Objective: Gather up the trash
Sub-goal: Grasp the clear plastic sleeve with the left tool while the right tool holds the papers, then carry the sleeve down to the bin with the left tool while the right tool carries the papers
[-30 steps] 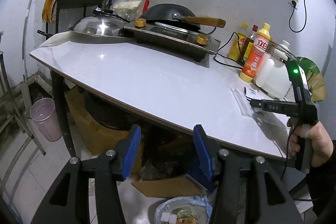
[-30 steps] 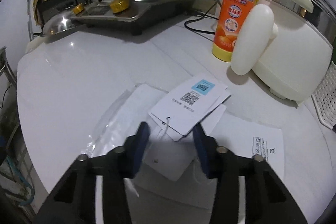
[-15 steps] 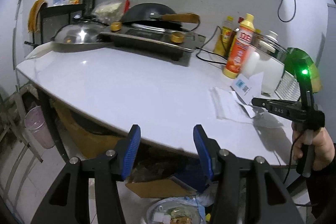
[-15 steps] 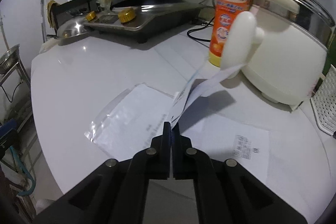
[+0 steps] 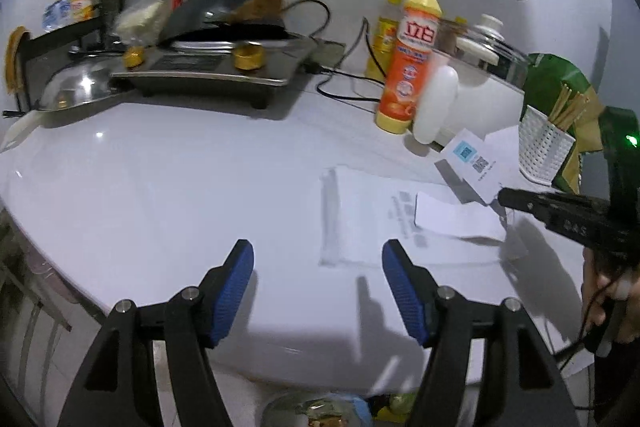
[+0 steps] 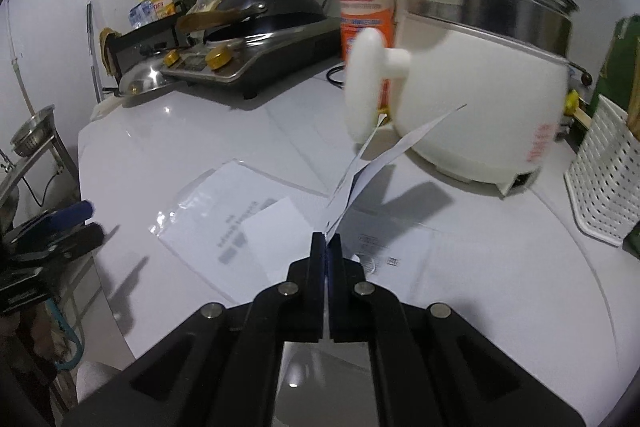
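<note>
My right gripper point(image 6: 327, 242) is shut on white paper tags point(image 6: 362, 171) with QR codes and holds them up above the white counter; it shows at the right of the left wrist view point(image 5: 505, 195) with the tags point(image 5: 474, 163). A clear plastic bag with a printed sheet point(image 5: 360, 219) lies flat on the counter point(image 5: 160, 179), with a small white card point(image 5: 452, 217) on it. They also show in the right wrist view, bag point(image 6: 216, 211) and card point(image 6: 276, 231). My left gripper point(image 5: 318, 287) is open and empty over the counter's front edge, left of the bag.
An orange detergent bottle point(image 5: 408, 59), a white electric cooker point(image 6: 480, 99) and a white perforated basket point(image 5: 544, 151) stand at the back right. A stove with a black wok point(image 5: 224, 55) and a steel lid point(image 5: 76, 91) stand at the back left. A trash container point(image 5: 316, 413) sits below the counter edge.
My right gripper closed on the paper tags and lifted them off the counter. My left gripper moved up and forward over the counter edge, staying open.
</note>
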Demonstrator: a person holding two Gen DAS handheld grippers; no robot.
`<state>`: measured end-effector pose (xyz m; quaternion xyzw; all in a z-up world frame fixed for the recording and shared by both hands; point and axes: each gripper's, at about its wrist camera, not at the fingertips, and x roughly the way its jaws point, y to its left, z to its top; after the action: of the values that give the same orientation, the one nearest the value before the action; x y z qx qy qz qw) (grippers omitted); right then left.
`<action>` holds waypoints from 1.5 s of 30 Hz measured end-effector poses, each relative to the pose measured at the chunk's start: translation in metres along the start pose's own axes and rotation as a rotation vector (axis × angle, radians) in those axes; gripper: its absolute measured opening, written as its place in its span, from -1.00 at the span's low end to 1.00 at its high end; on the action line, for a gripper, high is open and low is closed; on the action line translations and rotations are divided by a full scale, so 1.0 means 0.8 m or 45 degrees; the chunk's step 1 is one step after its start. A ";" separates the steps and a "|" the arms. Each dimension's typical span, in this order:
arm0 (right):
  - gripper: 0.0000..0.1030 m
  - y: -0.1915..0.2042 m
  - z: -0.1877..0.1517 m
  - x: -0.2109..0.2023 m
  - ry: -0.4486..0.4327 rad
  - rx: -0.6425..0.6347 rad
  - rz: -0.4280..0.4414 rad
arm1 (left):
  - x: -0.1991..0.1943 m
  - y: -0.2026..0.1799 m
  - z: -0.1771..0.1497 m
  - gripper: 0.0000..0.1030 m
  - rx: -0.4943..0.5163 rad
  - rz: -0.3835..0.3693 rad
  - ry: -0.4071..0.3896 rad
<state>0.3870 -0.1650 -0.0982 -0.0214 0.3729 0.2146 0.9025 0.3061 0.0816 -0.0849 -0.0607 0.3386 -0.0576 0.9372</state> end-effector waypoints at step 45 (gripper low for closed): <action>-0.99 -0.039 -0.028 -0.016 0.002 0.120 0.088 | 0.033 -0.078 0.021 -0.96 0.213 0.091 0.056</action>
<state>0.3765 -0.2023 -0.1098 0.0340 0.3837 0.2276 0.8943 0.3326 0.0174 -0.0792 0.0312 0.3551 -0.0534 0.9328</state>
